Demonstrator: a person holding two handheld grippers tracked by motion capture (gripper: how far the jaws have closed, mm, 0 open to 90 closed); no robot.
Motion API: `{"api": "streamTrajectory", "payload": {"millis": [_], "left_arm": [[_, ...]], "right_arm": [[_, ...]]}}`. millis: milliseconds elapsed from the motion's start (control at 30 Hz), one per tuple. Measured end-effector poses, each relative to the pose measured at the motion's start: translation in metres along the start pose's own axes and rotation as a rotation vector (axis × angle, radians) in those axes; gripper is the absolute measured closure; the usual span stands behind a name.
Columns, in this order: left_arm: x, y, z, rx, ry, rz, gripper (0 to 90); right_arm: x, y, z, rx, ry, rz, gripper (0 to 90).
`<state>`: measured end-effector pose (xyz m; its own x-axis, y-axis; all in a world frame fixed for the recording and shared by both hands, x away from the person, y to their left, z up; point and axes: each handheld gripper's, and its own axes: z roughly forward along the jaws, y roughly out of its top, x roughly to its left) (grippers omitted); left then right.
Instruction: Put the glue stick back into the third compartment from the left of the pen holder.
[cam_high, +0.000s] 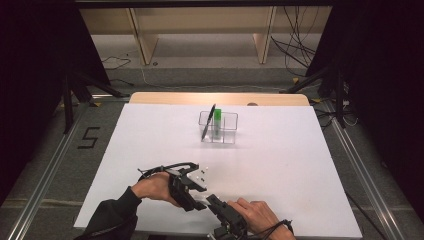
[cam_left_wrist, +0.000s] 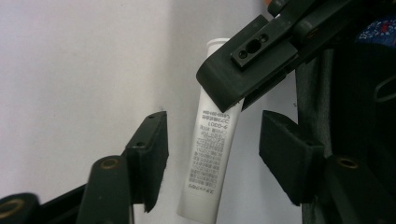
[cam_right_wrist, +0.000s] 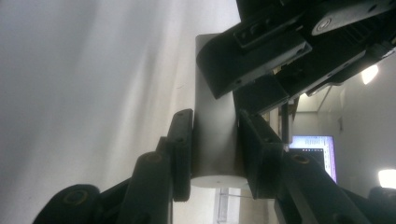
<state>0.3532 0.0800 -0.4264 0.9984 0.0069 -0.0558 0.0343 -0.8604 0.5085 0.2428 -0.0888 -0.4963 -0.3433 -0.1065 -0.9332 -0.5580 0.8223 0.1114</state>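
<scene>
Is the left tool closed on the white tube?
No. In the left gripper view, the left tool stands open with its jaws apart on either side of the white tube, touching neither side.

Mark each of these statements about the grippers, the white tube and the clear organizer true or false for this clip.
1. The right gripper is shut on the white tube. True.
2. The left gripper has clamped the tube as well. False: its jaws stand open on either side of the tube, apart from it.
3. The clear organizer at the far middle of the table holds a green item and a black pen. True.
4. The pen lies flat on the table. False: it leans inside the organizer.
5. Both grippers work at the table's far edge. False: they meet at the near edge.
</scene>
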Motion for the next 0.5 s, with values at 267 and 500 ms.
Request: {"api": "streamTrajectory", "payload": {"millis": [267, 500], "left_arm": [[0.0024, 0.0034, 0.0034, 0.047, -0.023, 0.023, 49.3], [0.0026, 0.0046, 0.0064, 0.076, -0.044, 0.031, 54.9]], "right_arm": [[0.0011, 0.0013, 0.0009, -0.011, 0.003, -0.007, 67.6], [0.002, 0.0017, 0.0006, -0.013, 0.004, -0.011, 67.6]]}}
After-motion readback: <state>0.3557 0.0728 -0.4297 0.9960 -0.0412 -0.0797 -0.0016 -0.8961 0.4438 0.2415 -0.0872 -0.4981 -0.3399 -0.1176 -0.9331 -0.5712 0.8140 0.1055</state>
